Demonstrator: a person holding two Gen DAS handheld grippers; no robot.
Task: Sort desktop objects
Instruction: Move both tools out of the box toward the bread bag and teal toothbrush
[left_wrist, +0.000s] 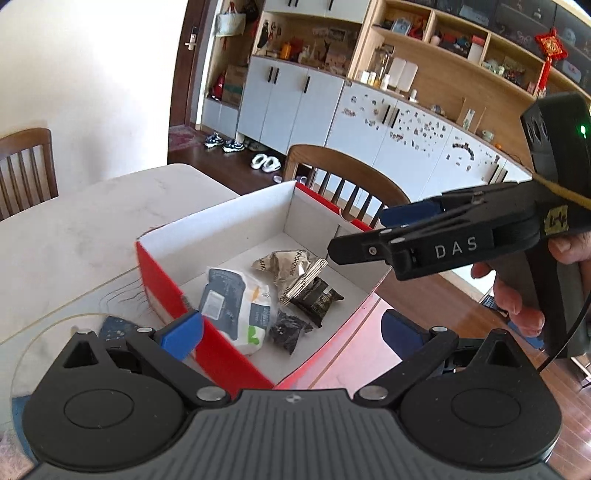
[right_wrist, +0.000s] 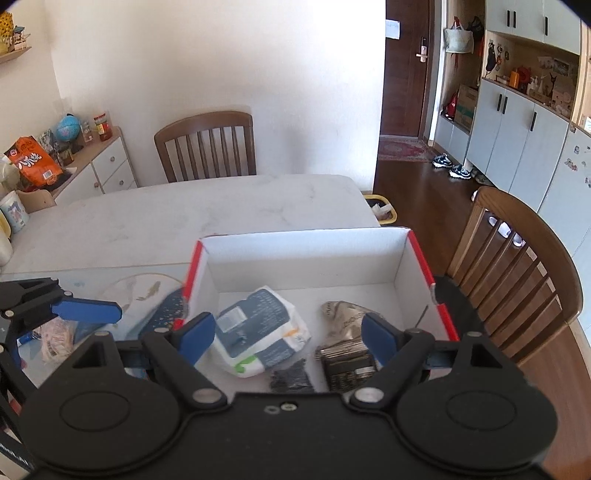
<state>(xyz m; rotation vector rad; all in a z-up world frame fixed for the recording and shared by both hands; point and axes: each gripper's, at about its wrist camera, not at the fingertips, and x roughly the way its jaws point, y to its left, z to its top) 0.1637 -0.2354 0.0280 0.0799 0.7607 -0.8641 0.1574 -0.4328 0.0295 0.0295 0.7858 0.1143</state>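
A red box with a white inside (left_wrist: 162, 280) (right_wrist: 421, 254) stands on the table. In it lie a blue-and-white wipes pack (left_wrist: 232, 302) (right_wrist: 258, 332), a crumpled tan wrapper (left_wrist: 284, 266) (right_wrist: 343, 314), a dark packet (left_wrist: 317, 299) (right_wrist: 347, 365) and a small black bag (left_wrist: 286, 328) (right_wrist: 290, 378). My left gripper (left_wrist: 291, 332) is open and empty over the box's near wall. My right gripper (right_wrist: 288, 338) is open and empty above the box; in the left wrist view it (left_wrist: 354, 236) reaches in from the right.
The marble table (right_wrist: 184, 214) has a glass mat (right_wrist: 110, 280) left of the box, with a snack packet (right_wrist: 55, 338) and a dark blue item (right_wrist: 162, 310) on it. Wooden chairs (right_wrist: 207, 147) (right_wrist: 517, 266) stand at the far side and right.
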